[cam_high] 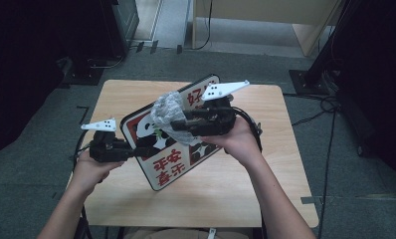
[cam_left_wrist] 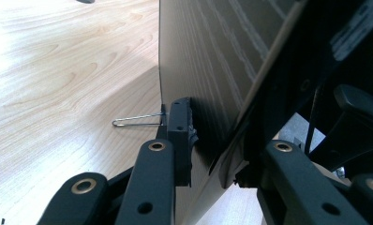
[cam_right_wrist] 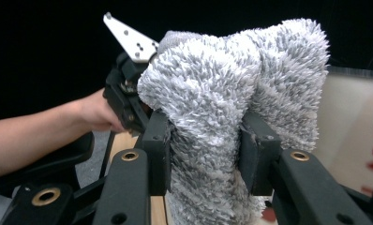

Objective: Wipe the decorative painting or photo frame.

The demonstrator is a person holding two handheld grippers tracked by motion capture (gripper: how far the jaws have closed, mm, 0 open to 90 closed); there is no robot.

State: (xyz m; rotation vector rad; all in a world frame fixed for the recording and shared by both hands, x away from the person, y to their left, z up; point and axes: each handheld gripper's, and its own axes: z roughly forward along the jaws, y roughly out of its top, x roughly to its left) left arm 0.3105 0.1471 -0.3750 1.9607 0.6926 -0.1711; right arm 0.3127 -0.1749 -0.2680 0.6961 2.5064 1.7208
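A white sign board (cam_high: 171,169) with red characters and panda pictures is held tilted above the wooden table (cam_high: 265,189). My left gripper (cam_high: 141,149) is shut on the board's lower left edge; in the left gripper view the board (cam_left_wrist: 208,61) stands edge-on between the jaws of that gripper (cam_left_wrist: 215,150), its wood-grain back showing. My right gripper (cam_high: 178,124) is shut on a grey fluffy cloth (cam_high: 166,110) that rests against the board's face. The cloth (cam_right_wrist: 231,79) bulges out above the jaws of the right gripper (cam_right_wrist: 205,150), with the board (cam_right_wrist: 348,117) behind it at the right.
A thin wire loop (cam_left_wrist: 138,121) sticks out beside the left jaw pad, over the table top (cam_left_wrist: 58,93). Grey carpet surrounds the table, with cables (cam_high: 330,124) on the floor at the right and dark stands at the back.
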